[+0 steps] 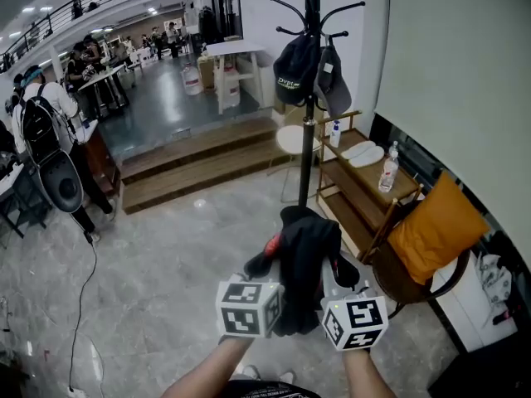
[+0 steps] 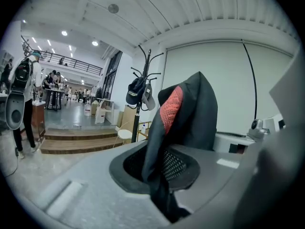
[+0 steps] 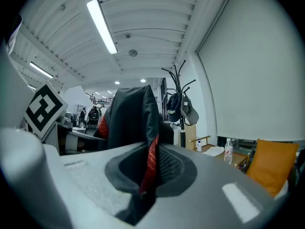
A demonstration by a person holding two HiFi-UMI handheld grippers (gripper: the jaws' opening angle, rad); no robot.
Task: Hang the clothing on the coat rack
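The left gripper is closed tight on a fold of the black garment, whose red mesh lining shows above the jaws. The right gripper, just beside it, is likewise clamped on the same garment. The cloth is bunched between the two, held up in front of the person and not yet on the coat rack. The rack stands beyond, with a dark cap and a grey cap on its hooks. A wooden shelf and an orange cushion lie to its right.
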